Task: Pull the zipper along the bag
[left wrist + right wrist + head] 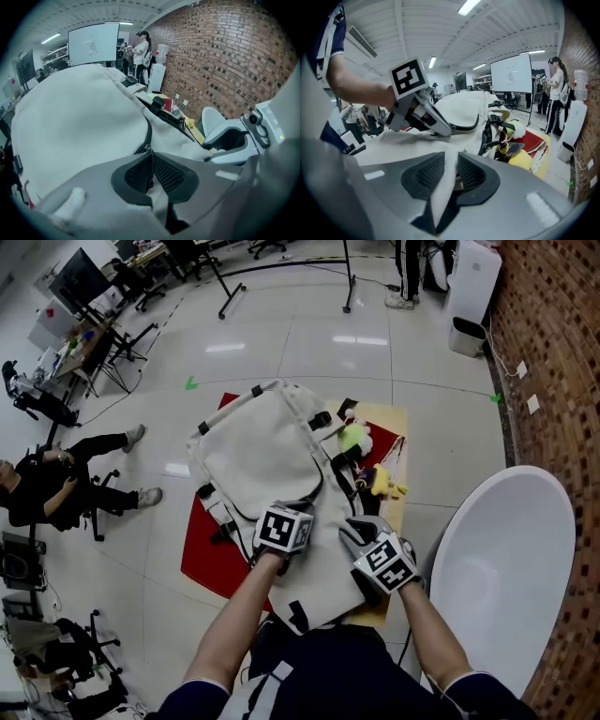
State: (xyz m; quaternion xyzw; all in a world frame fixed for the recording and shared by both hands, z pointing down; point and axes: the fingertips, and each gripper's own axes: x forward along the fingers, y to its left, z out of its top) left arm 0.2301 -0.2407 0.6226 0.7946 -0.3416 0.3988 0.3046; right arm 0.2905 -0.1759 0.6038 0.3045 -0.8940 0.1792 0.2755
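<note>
A white backpack (267, 451) lies flat on a red mat (208, 559) on the floor. Its dark zipper (314, 495) curves across the front. My left gripper (281, 515) sits at the near end of that curve. In the left gripper view this gripper (150, 171) is shut on the thin metal zipper pull (149, 159), with the zipper track (147, 133) running up ahead of it. My right gripper (356, 534) rests on the bag's near right corner. In its own view my right gripper (447, 176) is shut on a raised fold of white bag fabric (442, 190). The left gripper (446, 130) shows beyond it.
A yellow-green plush toy (354, 439), a yellow toy (386, 486) and black straps lie by the bag's right side on a wooden board (392, 423). A large white tub (511, 559) stands at the right by the brick wall (553, 352). A seated person (56, 484) is at the left.
</note>
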